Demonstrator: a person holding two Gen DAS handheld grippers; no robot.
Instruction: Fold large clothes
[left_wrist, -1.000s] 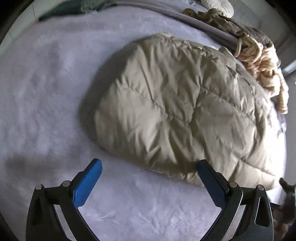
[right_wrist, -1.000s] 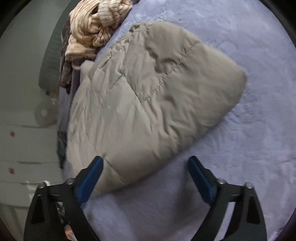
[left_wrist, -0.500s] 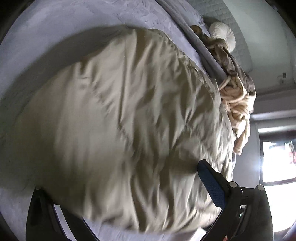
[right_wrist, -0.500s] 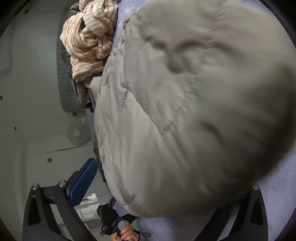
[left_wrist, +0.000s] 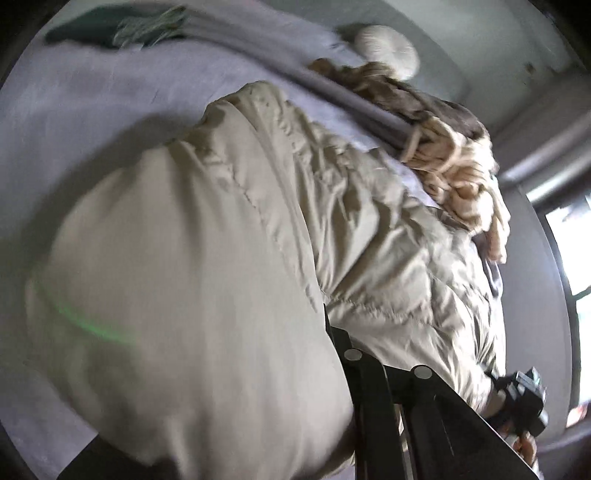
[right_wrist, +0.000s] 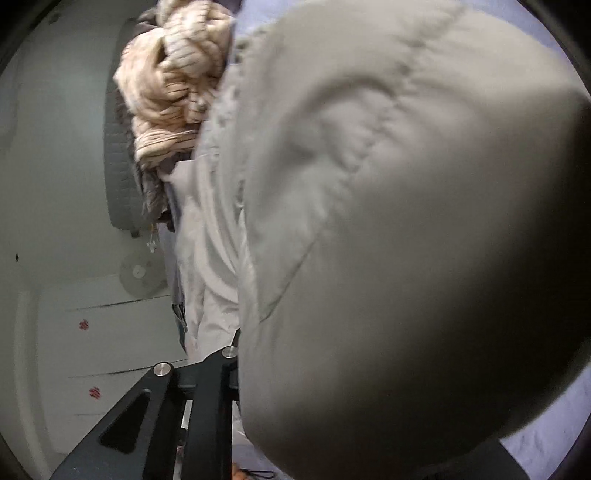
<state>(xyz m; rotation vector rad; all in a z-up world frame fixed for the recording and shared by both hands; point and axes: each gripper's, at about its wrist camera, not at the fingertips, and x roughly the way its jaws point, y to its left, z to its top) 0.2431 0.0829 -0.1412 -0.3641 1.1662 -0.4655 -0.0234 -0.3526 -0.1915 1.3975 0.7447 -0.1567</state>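
Both grippers, gaping a second ago, are closing on the beige puffer jacket (left_wrist: 207, 280), which now fills each frame.

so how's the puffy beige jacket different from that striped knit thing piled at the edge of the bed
The jacket is plain beige, smooth and quilted; the striped knit is cream with thin dark stripes and ribbed. The jacket bulges right in front of both cameras, bunched at the grippers; the knit lies further off, untouched. The jacket looks much bulkier; the knit is a smaller twisted heap. Both are soft clothes on the same pale bed.
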